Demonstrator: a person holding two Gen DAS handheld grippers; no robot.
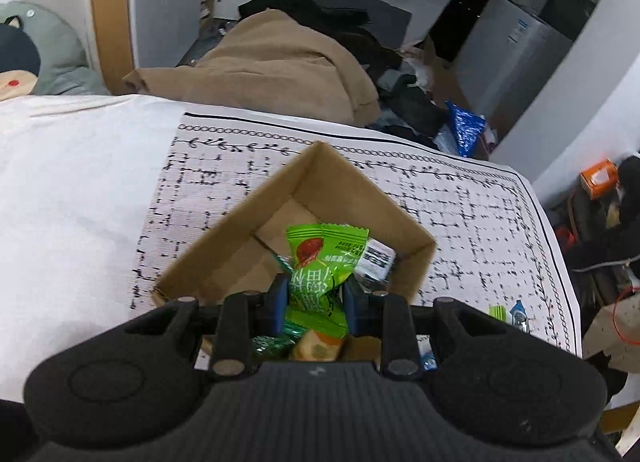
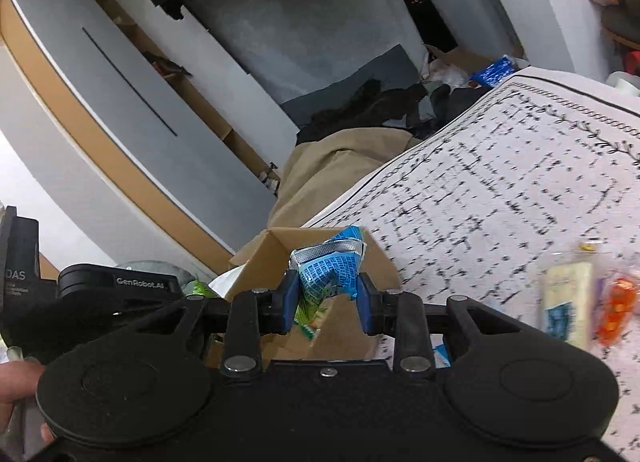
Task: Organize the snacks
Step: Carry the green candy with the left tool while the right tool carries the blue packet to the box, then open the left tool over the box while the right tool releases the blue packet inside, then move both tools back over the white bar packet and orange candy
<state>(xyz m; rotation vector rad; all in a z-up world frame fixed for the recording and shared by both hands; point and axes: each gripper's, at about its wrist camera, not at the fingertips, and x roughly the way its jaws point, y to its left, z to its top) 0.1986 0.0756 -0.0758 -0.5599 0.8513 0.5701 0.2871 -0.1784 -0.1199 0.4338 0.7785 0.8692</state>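
Mid-task — left gripper jaws clamped a green snack packet, right gripper jaws a blue packet, both over the part-filled cardboard box — loose snacks still lay outside.

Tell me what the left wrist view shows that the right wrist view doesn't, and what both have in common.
Left wrist only: the left hand-held gripper shut on a green snack packet above the open cardboard box, with other wrapped snacks visible inside the box, and a grey plush toy at the far left.

Right wrist only: the right hand-held gripper shut on a crumpled blue snack packet, plus blurred snacks lying loose on the cloth at right.

Both: the box, the patterned cloth, the tan garment beyond it.
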